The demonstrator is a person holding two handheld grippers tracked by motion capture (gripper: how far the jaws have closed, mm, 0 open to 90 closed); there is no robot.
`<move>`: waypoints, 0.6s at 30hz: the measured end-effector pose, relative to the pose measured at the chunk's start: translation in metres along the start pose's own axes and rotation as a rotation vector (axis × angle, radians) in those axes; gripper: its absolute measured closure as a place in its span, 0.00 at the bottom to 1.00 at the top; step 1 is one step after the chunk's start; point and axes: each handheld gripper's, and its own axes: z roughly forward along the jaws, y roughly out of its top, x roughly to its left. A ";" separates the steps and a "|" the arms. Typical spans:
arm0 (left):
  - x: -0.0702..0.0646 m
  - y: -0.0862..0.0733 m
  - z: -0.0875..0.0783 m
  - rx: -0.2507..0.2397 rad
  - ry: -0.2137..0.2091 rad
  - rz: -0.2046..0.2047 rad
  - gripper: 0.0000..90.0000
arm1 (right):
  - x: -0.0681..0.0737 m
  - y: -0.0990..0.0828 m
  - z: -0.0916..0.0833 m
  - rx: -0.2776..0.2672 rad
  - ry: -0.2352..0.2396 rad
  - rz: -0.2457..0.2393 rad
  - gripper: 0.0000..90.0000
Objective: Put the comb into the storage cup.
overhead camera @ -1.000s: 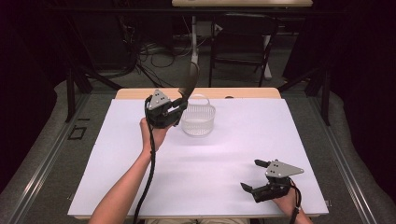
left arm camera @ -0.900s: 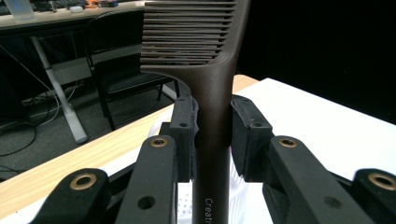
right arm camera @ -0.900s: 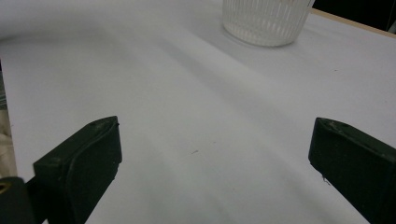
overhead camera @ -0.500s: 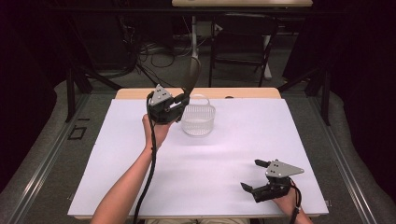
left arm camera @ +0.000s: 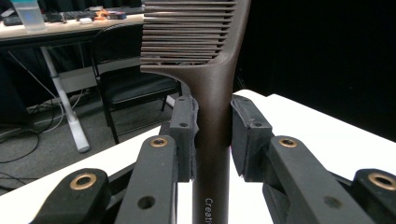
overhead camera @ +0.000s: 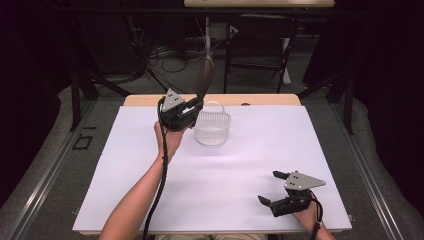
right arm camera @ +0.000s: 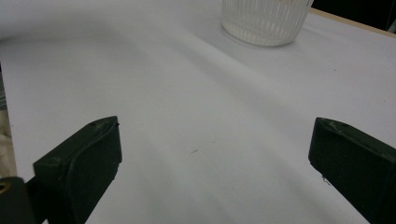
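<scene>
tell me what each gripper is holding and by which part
The left gripper holds a dark brown comb by its handle, just below the teeth, teeth end up. The right gripper holds nothing; its jaws stand open.

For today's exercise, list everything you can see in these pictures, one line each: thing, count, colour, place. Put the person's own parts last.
Comb: one, dark brown, held upright in the left gripper, teeth end raised above the basket's near-left side.
Basket: one, clear plastic with a thin handle, on the far middle of the table.
Table: one, white top with a wooden far edge, in the middle of the room.
Chair: one, black, on the floor beyond the table.
Desk: one, light-coloured top, at the back of the room.
Left gripper: one, black, closed on the comb's handle, beside the basket.
Right gripper: one, black, jaws wide apart, at the table's near right.
Forearm: one, reaching in from the bottom left.
</scene>
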 end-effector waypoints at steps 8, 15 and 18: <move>0.000 0.003 0.001 -0.016 0.008 0.000 0.80 | 0.000 0.000 0.000 -0.001 0.000 0.000 0.02; 0.000 0.004 0.005 -0.026 0.012 -0.007 0.80 | 0.000 0.000 0.000 -0.001 0.000 0.002 0.03; 0.001 0.003 0.006 -0.031 0.015 -0.010 0.80 | 0.000 0.000 0.000 -0.001 0.001 0.003 0.02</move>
